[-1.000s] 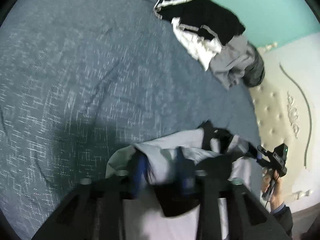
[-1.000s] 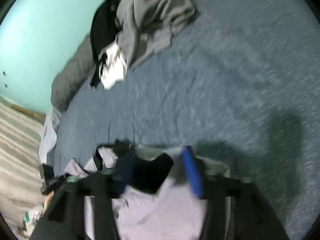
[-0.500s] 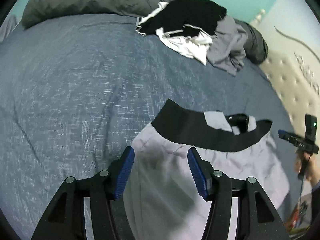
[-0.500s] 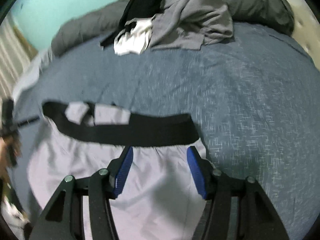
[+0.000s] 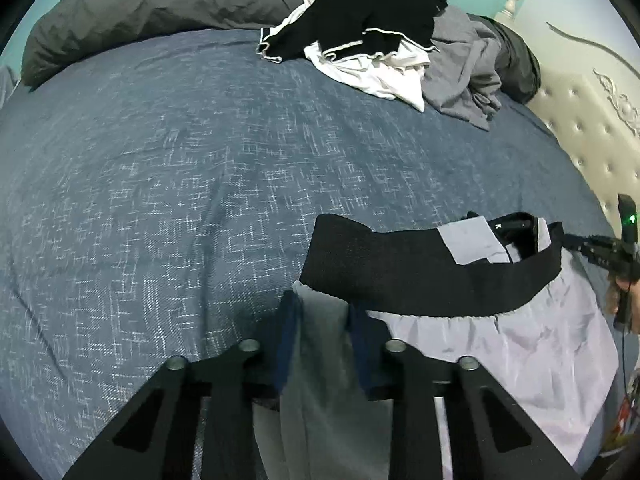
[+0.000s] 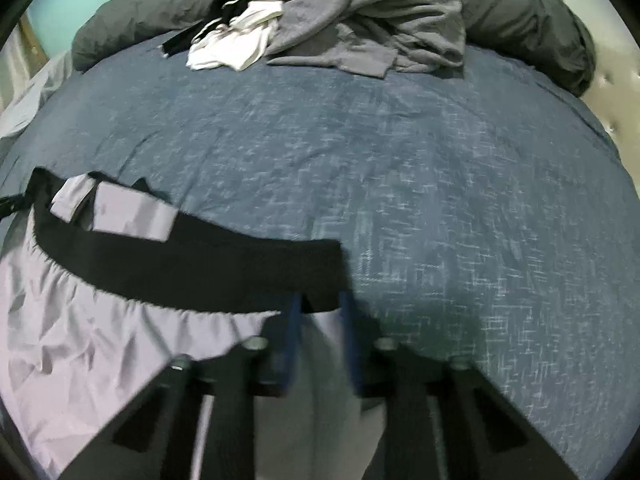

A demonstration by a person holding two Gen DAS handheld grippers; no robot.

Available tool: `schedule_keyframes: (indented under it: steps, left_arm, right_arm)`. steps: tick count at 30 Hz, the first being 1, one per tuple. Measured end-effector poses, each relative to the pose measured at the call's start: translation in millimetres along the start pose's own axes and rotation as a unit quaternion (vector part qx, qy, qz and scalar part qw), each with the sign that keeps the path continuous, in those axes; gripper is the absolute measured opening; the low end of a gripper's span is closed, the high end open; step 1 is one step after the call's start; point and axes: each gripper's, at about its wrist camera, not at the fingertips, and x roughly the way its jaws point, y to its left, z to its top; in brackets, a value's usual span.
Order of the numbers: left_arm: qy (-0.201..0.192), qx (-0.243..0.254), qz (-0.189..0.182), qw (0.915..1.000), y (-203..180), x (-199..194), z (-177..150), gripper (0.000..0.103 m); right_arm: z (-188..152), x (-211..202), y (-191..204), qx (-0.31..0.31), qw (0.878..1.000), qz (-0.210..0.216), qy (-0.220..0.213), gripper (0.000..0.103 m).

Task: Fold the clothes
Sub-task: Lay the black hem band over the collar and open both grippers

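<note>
1. Bed: blue cover; clothes pile at the far edge.
2. Shorts: flat at the near edge, waistband running left-right, spanning both tools.
3. Left gripper: narrow, pinching the shorts' left side.
4. Right gripper: narrow, pinching the right waistband end.

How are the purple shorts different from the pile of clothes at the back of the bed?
The purple shorts lie spread flat near the hand-held grippers; the pile of clothes is heaped at the far edge of the bed. The shorts are one garment, pale purple with a black waistband; the pile mixes black, white and grey pieces. Neither is folded yet.
</note>
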Motion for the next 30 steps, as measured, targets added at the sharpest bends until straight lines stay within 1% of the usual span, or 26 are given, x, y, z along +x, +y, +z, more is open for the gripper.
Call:
schedule_keyframes:
  steps: [2, 6, 9, 11, 14, 18, 20, 22, 24, 25, 26, 27, 28, 29, 30]
  left_arm:
    - [-0.012, -0.007, -0.003, 0.9999, 2, -6, 0, 0.017]
    - [-0.043, -0.031, -0.016, 0.9985, 10, -27, 2, 0.015]
    - [-0.05, -0.046, -0.022, 0.9974, 14, -37, 8, 0.015]
    - [-0.047, -0.053, -0.021, 0.9973, 16, -36, 11, 0.015]
    - [-0.031, -0.059, -0.012, 0.9977, 16, -25, 14, 0.015]
    - [-0.01, -0.063, 0.001, 0.998, 15, -8, 10, 0.016]
    - [-0.005, -0.066, 0.005, 0.9978, 15, -4, 7, 0.021]
    - [0.0, -0.068, 0.008, 0.9977, 14, 0, 5, 0.022]
    - [0.001, -0.07, 0.01, 0.9975, 13, -1, 3, 0.033]
    - [-0.004, -0.071, 0.01, 0.9974, 13, -8, 2, 0.034]
    - [-0.008, -0.074, 0.01, 0.9972, 13, -15, 2, 0.038]
    - [-0.011, -0.078, 0.01, 0.9968, 13, -22, 1, 0.044]
    - [-0.016, -0.082, 0.01, 0.9965, 13, -31, 0, 0.046]
    - [-0.022, -0.085, 0.011, 0.9961, 13, -42, -3, 0.047]
    - [-0.027, -0.089, 0.011, 0.9956, 14, -52, -7, 0.048]
  right_arm:
    - [0, -3, -4, 0.009, 1.0, -0.001, -0.011, 0.01]
    - [2, -22, -8, 0.019, 0.999, -0.014, -0.047, 0.008]
    - [8, -39, -16, 0.037, 0.997, -0.019, -0.072, 0.008]
    - [17, -41, -19, 0.046, 0.996, -0.022, -0.069, 0.008]
    - [22, -34, -19, 0.051, 0.996, -0.041, -0.057, 0.008]
    - [21, -8, -21, 0.066, 0.996, -0.053, -0.029, 0.008]
    - [20, 1, -22, 0.067, 0.996, -0.048, -0.021, 0.008]
    - [18, 6, -22, 0.067, 0.997, -0.045, -0.016, 0.01]
    - [19, 3, -22, 0.064, 0.996, -0.057, -0.016, 0.012]
    - [19, -5, -21, 0.063, 0.995, -0.069, -0.023, 0.013]
    - [20, -13, -19, 0.063, 0.994, -0.081, -0.03, 0.013]
    - [20, -22, -17, 0.062, 0.993, -0.093, -0.037, 0.014]
    - [18, -35, -15, 0.069, 0.993, -0.086, -0.047, 0.016]
    - [13, -49, -9, 0.073, 0.994, -0.064, -0.056, 0.021]
    - [9, -62, -3, 0.076, 0.994, -0.041, -0.066, 0.022]
